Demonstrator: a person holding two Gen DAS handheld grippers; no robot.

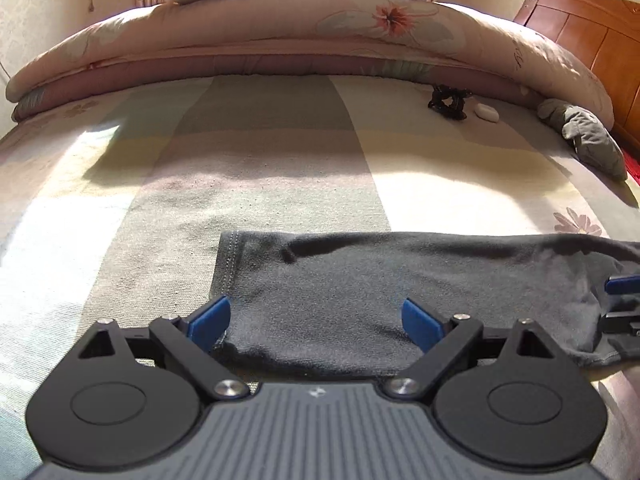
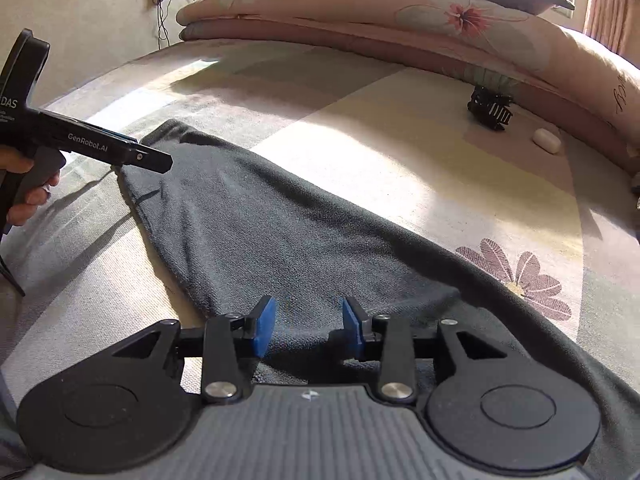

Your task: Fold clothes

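Note:
A dark grey garment (image 1: pixel 360 280) lies folded into a long strip on the bed; it also shows in the right wrist view (image 2: pixel 280 232). My left gripper (image 1: pixel 316 322) is open wide, low over the garment's near edge at its hemmed left end, blue pads either side of the cloth. My right gripper (image 2: pixel 308 328) is open, jaws partly apart, over the garment's other end, nothing between the pads. The left gripper's body (image 2: pixel 80 140) shows in the right wrist view, held by a hand at the garment's far end.
The bed sheet (image 1: pixel 248 168) is striped with flower prints. A folded pink quilt (image 1: pixel 280 48) and pillow lie at the back. A black hair claw (image 1: pixel 448 102), a small white case (image 1: pixel 487 113) and a grey bundled cloth (image 1: pixel 588 136) lie far right. A wooden headboard (image 1: pixel 592 28) stands right.

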